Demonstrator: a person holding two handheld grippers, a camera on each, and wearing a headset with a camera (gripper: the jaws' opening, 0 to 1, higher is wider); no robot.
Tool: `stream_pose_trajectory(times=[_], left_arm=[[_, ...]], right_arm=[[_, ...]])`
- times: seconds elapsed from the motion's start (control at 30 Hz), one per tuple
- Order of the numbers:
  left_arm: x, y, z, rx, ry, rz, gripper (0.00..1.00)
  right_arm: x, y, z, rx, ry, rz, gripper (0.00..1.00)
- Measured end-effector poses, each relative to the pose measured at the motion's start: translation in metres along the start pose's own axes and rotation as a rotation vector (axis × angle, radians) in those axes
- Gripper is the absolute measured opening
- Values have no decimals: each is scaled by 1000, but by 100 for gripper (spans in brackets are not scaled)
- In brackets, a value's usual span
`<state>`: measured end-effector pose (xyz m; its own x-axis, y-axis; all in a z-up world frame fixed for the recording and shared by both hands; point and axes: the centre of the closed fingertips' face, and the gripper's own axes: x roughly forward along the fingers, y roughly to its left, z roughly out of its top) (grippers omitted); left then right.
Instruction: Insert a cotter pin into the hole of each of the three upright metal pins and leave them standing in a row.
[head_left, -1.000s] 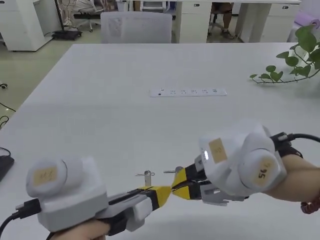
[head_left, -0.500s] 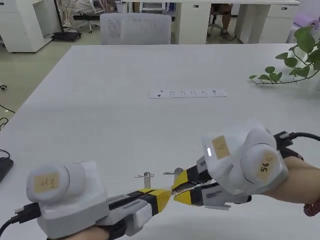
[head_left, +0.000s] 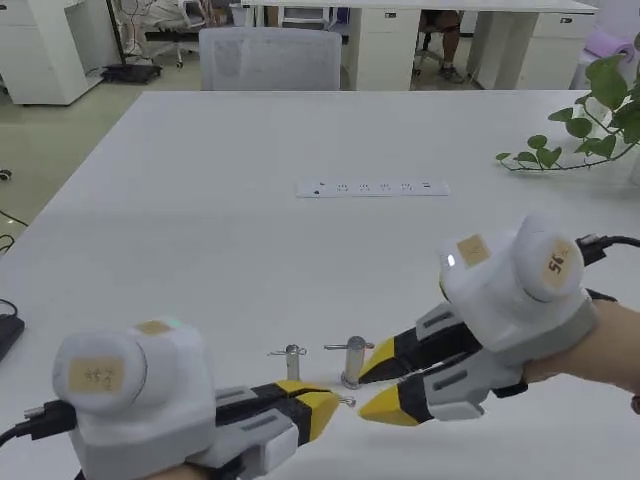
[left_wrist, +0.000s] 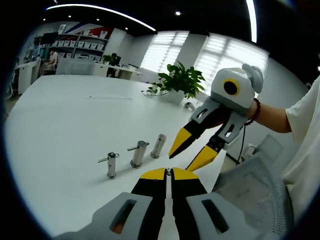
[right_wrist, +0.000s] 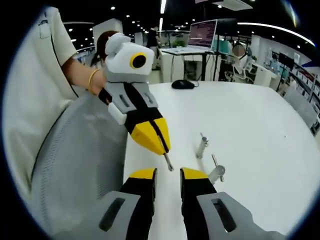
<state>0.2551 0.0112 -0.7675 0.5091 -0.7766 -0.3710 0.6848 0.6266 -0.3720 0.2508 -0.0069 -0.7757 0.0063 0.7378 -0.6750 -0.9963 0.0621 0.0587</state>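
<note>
The left hand-held gripper (head_left: 333, 401) and right hand-held gripper (head_left: 362, 396) have rounded white housings, black jaws with yellow tips, tan labels (head_left: 97, 377) and black cables (head_left: 615, 240). The person wears a white short sleeve (left_wrist: 305, 130) and dark bead bracelet (left_wrist: 256, 106).

Three upright pins (left_wrist: 138, 153) — two cottered

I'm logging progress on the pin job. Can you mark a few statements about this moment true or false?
1. Three metal pins stand upright on the table. True.
2. All three carry cotter pins. False: two do, and the third pin looks bare.
3. The right gripper is shut. False: its jaws stand apart.
4. The left gripper pinches a cotter pin. True.
</note>
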Motion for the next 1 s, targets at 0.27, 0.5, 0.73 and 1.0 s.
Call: stream_pose_trajectory(times=[0.27,0.5,0.73,1.0], left_arm=[[-1,-10,-3,91,21,-57,0],[-1,-26,-5,164,35,-128,0],[-1,-33,-9,212,52,-161,0],[-3,-40,-9,233,49,-194,0]], right_arm=[[-1,10,-4,57,-21,93,21],[-2,20,-6,49,-18,171,20],[-1,26,-11,53,-12,223,19],[1,36,-13,57,-16,277,15]])
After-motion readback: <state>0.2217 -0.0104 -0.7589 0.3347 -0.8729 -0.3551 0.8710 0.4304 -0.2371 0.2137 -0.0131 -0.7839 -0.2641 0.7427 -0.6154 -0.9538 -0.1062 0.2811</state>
